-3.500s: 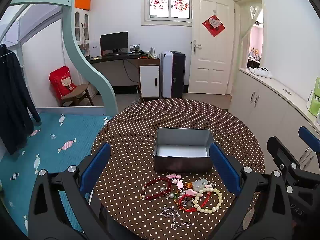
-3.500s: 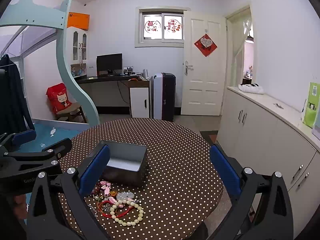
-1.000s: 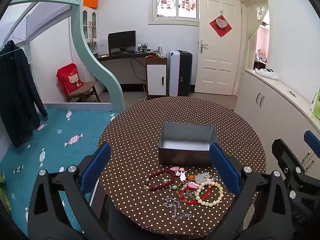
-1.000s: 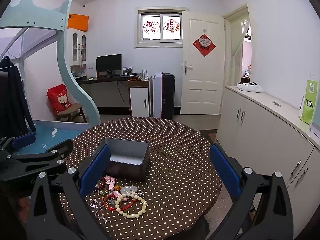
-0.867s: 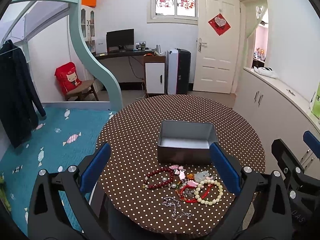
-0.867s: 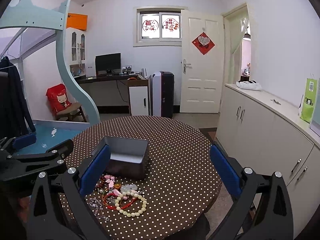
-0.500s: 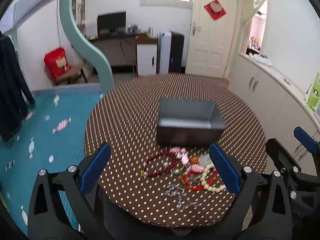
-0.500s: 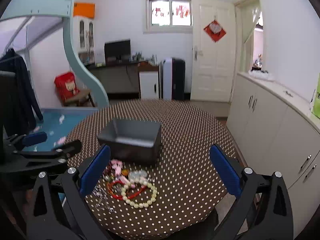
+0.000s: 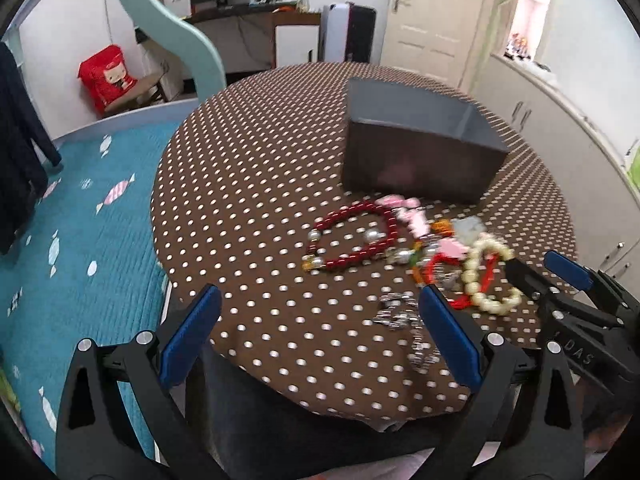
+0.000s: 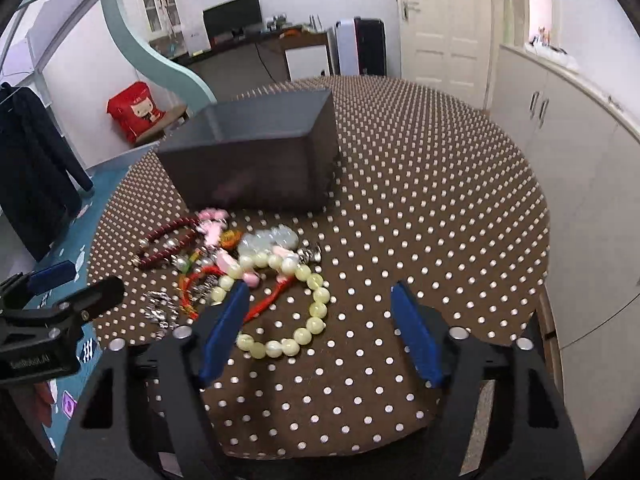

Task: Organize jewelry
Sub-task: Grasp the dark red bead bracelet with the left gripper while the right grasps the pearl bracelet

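Note:
A pile of jewelry lies on a round brown polka-dot table (image 9: pixel 256 168), in front of an open grey metal box (image 9: pixel 420 156). It holds a dark red bead bracelet (image 9: pixel 352 240), a pale cream bead bracelet (image 10: pixel 296 304), a red cord bracelet (image 10: pixel 264 304), pink charms (image 9: pixel 416 216) and a silver chain (image 9: pixel 404 320). My left gripper (image 9: pixel 320 328) is open and empty, above the near table edge, just before the red bracelet. My right gripper (image 10: pixel 320 316) is open and empty, over the cream bracelet. The box (image 10: pixel 256 160) also shows in the right wrist view.
The table edge (image 10: pixel 360 448) is close below both grippers. Left of the table is a teal mat (image 9: pixel 60 240) and a pale green bed frame (image 9: pixel 172 28). White cabinets (image 10: pixel 580 152) run along the right wall. A desk and door stand at the back.
Both grippers have tilted down and moved in toward the jewelry pile. The pile and the box now look much larger and closer. Nothing on the table has moved.

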A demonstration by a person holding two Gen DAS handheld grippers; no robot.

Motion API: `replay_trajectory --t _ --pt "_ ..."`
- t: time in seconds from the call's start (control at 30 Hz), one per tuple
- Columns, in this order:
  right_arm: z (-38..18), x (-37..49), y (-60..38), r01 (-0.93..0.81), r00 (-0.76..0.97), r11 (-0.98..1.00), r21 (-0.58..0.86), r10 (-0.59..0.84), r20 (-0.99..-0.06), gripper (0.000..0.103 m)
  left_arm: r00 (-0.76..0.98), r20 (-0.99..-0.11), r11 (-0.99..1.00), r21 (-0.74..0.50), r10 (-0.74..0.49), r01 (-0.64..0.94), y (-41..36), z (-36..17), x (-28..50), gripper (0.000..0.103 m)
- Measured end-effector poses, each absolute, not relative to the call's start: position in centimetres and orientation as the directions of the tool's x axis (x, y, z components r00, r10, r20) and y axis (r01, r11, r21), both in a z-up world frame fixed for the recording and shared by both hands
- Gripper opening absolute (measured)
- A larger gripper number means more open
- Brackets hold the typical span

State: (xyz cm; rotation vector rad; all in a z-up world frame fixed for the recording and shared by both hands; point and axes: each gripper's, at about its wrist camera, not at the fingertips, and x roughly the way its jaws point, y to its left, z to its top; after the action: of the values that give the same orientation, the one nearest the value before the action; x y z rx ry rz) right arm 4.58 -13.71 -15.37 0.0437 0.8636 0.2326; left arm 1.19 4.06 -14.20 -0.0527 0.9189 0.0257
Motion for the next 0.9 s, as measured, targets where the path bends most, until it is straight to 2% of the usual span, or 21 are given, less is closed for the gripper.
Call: replay_trajectory --t 0.23,0.33,0.37,0.4,0.43,0.47,0.53,0.6,0.77,0.87,0.9 --pt "-16.3 4.6 -12.5 -0.218 0.641 0.976 -0.016 0.131 -0.756 0.053 0.531 -0.847 0.996 -0.053 -0.007 -0.072 7.1 -15.8 4.2 0.098" --pt "-16.6 4.6 -12.3 -0.261 0.645 0.965 -0.026 0.154 -0.749 0.039 0.501 -0.866 0.994 -0.066 -0.013 -0.088 8.3 -16.7 5.3 0.097" --pt "-16.6 4.3 -12.0 -0.287 0.645 0.958 -0.028 0.171 -0.745 0.031 0.508 -0.861 0.994 -0.075 -0.021 -0.085 8.6 -16.7 5.4 0.096" --pt "-16.6 4.2 -11.9 -0.296 0.647 0.954 -0.034 0.175 -0.742 0.027 0.521 -0.853 0.993 -0.089 -0.038 -0.073 8.9 -16.6 5.7 0.089" --pt "-16.7 4.0 -11.8 -0.303 0.648 0.953 -0.033 0.181 -0.740 0.026 0.524 -0.851 0.994 -0.089 -0.040 -0.068 9.0 -16.5 6.0 0.081" --pt "-16.8 3.8 -11.9 -0.304 0.648 0.952 -0.026 0.187 -0.739 0.024 0.524 -0.851 0.995 -0.079 -0.035 -0.063 9.0 -16.5 6.4 0.078" --pt "-17.0 3.9 -12.0 -0.304 0.655 0.952 -0.026 0.189 -0.732 0.020 0.519 -0.854 0.997 -0.064 -0.030 -0.048 8.9 -16.5 7.1 0.075" --pt "-17.1 4.0 -12.4 -0.300 0.659 0.954 -0.028 0.186 -0.728 0.011 0.512 -0.859 0.999 -0.046 -0.029 -0.021 8.6 -16.6 7.8 0.075" --pt "-17.0 4.3 -12.8 -0.298 0.662 0.954 -0.025 0.188 -0.725 0.010 0.485 -0.875 1.000 0.009 -0.007 0.030 7.2 -16.6 8.5 0.074" --pt "-16.9 4.5 -12.9 -0.290 0.662 0.957 -0.011 0.193 -0.725 0.010 0.467 -0.884 0.998 0.013 -0.014 0.056 7.3 -16.7 8.8 0.079" --pt "-16.8 4.7 -13.1 -0.285 0.659 0.959 0.002 0.197 -0.726 0.010 0.460 -0.888 0.999 0.004 -0.016 0.044 7.6 -16.8 8.9 0.084"
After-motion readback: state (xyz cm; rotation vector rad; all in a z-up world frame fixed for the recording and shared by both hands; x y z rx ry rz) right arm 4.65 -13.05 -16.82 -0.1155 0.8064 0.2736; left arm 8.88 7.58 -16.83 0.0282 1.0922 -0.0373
